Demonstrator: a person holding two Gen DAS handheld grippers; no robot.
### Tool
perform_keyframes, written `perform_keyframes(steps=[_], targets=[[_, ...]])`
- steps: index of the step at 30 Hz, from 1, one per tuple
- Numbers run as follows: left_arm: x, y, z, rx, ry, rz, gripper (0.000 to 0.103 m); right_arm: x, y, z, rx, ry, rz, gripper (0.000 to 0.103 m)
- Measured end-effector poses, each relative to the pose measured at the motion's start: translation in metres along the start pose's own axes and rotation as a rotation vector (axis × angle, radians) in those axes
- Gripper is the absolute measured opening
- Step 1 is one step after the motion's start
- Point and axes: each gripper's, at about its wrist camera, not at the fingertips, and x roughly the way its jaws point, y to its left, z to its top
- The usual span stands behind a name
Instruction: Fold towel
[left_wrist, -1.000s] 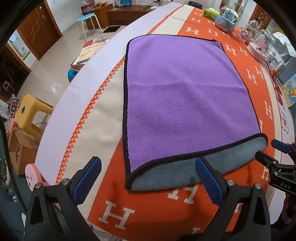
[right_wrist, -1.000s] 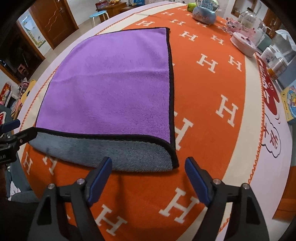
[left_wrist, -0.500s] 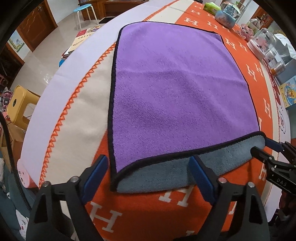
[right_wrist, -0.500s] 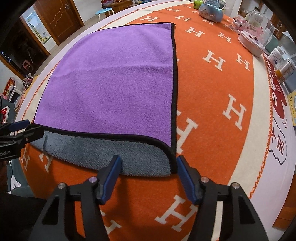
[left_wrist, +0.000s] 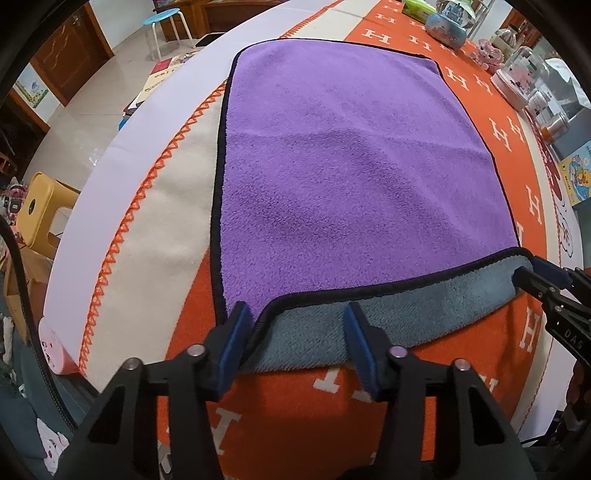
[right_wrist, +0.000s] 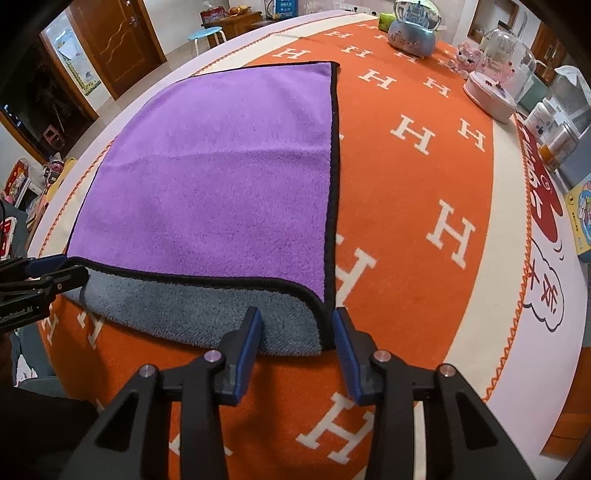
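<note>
A purple towel (left_wrist: 347, 177) with black trim lies flat on the orange table cover, folded so its grey underside (left_wrist: 388, 317) shows along the near edge. It also shows in the right wrist view (right_wrist: 221, 177), with the grey strip (right_wrist: 192, 306) nearest me. My left gripper (left_wrist: 297, 326) is open with its jaws either side of the near left corner. My right gripper (right_wrist: 297, 328) is open with its jaws around the near right corner. Each gripper also shows at the edge of the other's view, the right one (left_wrist: 532, 277) and the left one (right_wrist: 55, 269).
An orange cover with white H letters (right_wrist: 413, 229) covers the table. At the far right stand a blue globe ornament (right_wrist: 413, 33), a pink box (right_wrist: 489, 96), jars (right_wrist: 554, 144) and a picture box (right_wrist: 581, 221). A yellow stool (left_wrist: 40, 214) stands on the floor to the left.
Both grippers have moved forward and down to the towel's near corners, and their jaws have narrowed around the corners. The towel has not moved.
</note>
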Motion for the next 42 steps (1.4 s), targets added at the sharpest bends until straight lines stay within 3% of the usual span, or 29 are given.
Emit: perform_keyframes(steps=[9,15,24,42], targets=[[-0.003,0.005,-0.004,-0.013,-0.006,0.000,0.020,-0.002,-0.001,0.000,-0.005,-0.009,-0.014,0.026],[-0.005,0.009,-0.002,-0.029,-0.012,-0.008,0.012,-0.003,-0.003,0.000,-0.014,-0.012,-0.029,0.012],[-0.006,0.010,0.000,-0.035,-0.024,-0.011,0.009,-0.006,-0.006,-0.001,-0.019,-0.039,-0.013,0.006],[-0.029,0.010,0.011,0.025,-0.073,-0.045,0.005,-0.019,-0.009,0.002,-0.015,-0.084,0.019,0.005]])
